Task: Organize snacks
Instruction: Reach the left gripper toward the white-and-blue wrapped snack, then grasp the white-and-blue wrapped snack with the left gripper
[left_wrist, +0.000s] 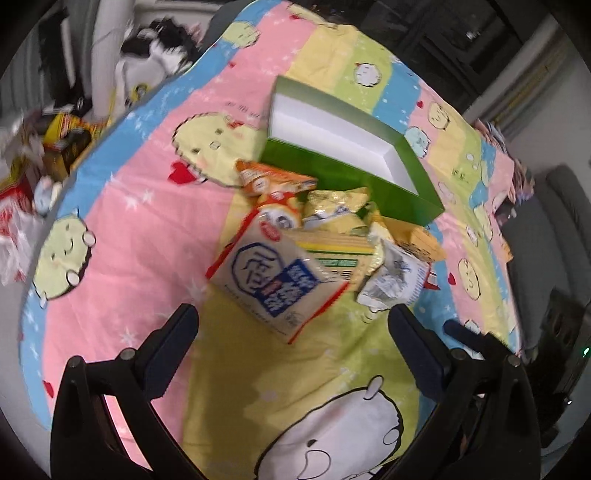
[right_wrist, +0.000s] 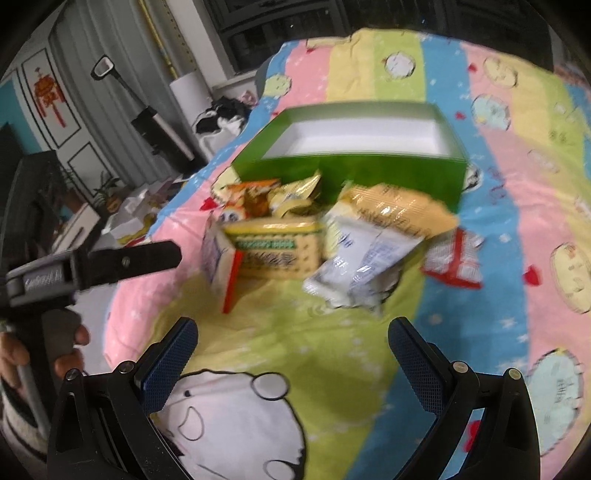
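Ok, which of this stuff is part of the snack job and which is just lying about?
Job: green box, white-and-blue packet, orange packet, silver packet, red-and-white packet.
Lying about: cartoon bedsheet, black-and-white cloth, floor clutter.

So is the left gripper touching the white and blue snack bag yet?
Apart. In the left wrist view, the left gripper is open, and yellow cloth shows between both its fingertips and the white and blue snack bag.

Bed under a pastel striped cartoon sheet (left_wrist: 122, 229). Ahead of the fingers, a heap of snack packets (left_wrist: 310, 243) lies on it; just beyond the heap, touching it, an open green box (left_wrist: 351, 173), white inside.
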